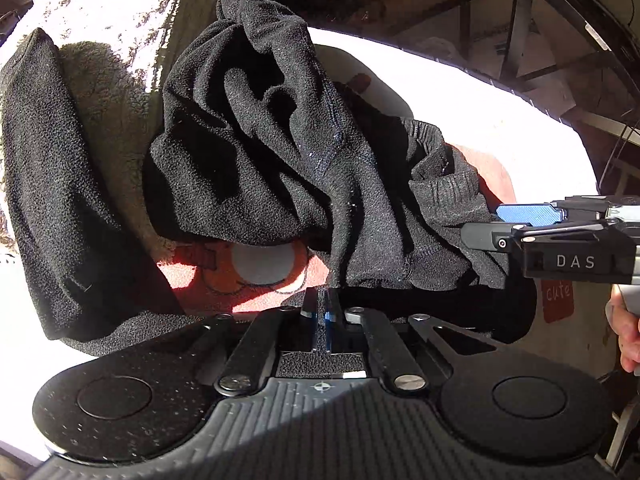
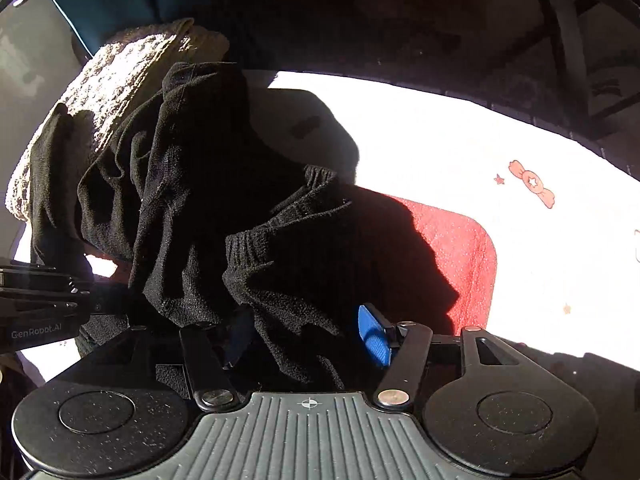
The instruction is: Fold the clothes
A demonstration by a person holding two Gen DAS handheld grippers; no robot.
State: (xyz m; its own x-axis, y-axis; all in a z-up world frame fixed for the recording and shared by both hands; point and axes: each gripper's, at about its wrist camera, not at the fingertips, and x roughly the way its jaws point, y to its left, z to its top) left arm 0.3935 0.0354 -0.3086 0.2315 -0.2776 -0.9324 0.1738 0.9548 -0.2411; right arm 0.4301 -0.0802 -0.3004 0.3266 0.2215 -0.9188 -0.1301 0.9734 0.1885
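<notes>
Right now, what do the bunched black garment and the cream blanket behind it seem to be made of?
Bunched black garment: apparently a soft knit, matte and slightly fuzzy; ribbed cuff bands show in the right wrist view. Cream blanket: probably fleece or sherpa-like pile, judging by its nubby, tufted surface catching the sunlight. Exact fibres can't be told.

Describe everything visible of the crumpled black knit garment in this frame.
The crumpled black knit garment is fine-textured fabric with a ribbed cuff or hem, bunched into deep folds and not yet folded. It lies on a white printed cloth and a red patch, leaning against a beige fleece pile. The left gripper looks shut on its lower edge. Fabric hangs between the right gripper's parted blue pads.
</notes>
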